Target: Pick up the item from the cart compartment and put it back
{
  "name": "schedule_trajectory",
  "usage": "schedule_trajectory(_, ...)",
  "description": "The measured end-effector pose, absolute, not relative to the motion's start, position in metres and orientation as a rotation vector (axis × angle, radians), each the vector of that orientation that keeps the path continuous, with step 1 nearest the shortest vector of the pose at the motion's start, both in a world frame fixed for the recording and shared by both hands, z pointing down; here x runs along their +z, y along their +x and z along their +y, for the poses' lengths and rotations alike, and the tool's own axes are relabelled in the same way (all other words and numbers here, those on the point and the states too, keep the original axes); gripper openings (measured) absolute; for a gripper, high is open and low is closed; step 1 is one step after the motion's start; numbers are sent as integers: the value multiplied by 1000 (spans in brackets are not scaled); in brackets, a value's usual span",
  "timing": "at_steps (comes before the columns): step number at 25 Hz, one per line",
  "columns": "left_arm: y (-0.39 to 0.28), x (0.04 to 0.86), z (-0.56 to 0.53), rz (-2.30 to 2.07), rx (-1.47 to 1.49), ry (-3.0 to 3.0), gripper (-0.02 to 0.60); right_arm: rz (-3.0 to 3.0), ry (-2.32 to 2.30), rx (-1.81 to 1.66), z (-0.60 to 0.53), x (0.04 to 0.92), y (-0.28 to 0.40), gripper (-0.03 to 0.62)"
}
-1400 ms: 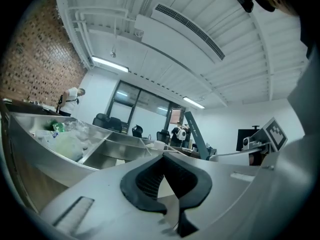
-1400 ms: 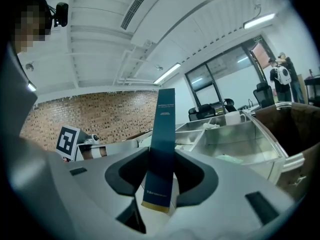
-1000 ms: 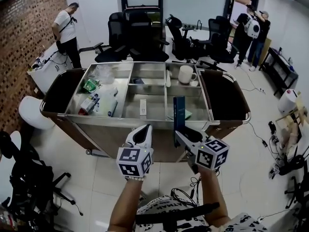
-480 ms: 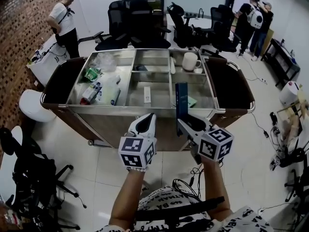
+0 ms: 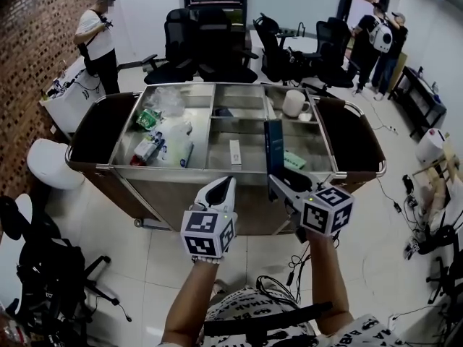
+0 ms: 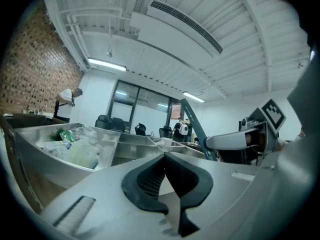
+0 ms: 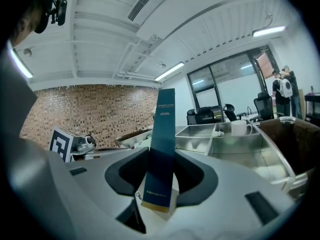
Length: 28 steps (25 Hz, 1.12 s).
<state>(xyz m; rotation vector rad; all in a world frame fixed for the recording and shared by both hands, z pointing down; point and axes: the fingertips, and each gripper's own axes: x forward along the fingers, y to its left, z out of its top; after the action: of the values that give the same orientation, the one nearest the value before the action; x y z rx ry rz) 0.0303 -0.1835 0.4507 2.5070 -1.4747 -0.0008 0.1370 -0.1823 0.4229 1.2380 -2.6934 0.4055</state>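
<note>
A tall, slim dark blue box stands upright between the jaws of my right gripper, which is shut on its lower part. It hangs over the near edge of the steel cart, in front of the right compartment. In the left gripper view the same blue box shows to the right, held by the other tool. My left gripper is shut with nothing in it, just short of the cart's near rim.
The cart's left compartment holds plastic bags and packets; a small white box lies in the middle one and a white mug at the back right. Office chairs stand behind. A person stands far left, others far right.
The view has shifted so the cart sits slightly lower and to the right. Both grippers keep their places near the cart's front edge, the blue box still held upright.
</note>
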Motion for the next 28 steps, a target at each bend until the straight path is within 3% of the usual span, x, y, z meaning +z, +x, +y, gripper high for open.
schedule_trajectory(16,3,422,-239,-1384,-25,2532,0,-2394,1181,308,-323,367,93,167)
schedule_trajectory(28,-5,421,-318,-1391,13,2452,0,-2175,1180,423,-440,409,102,167)
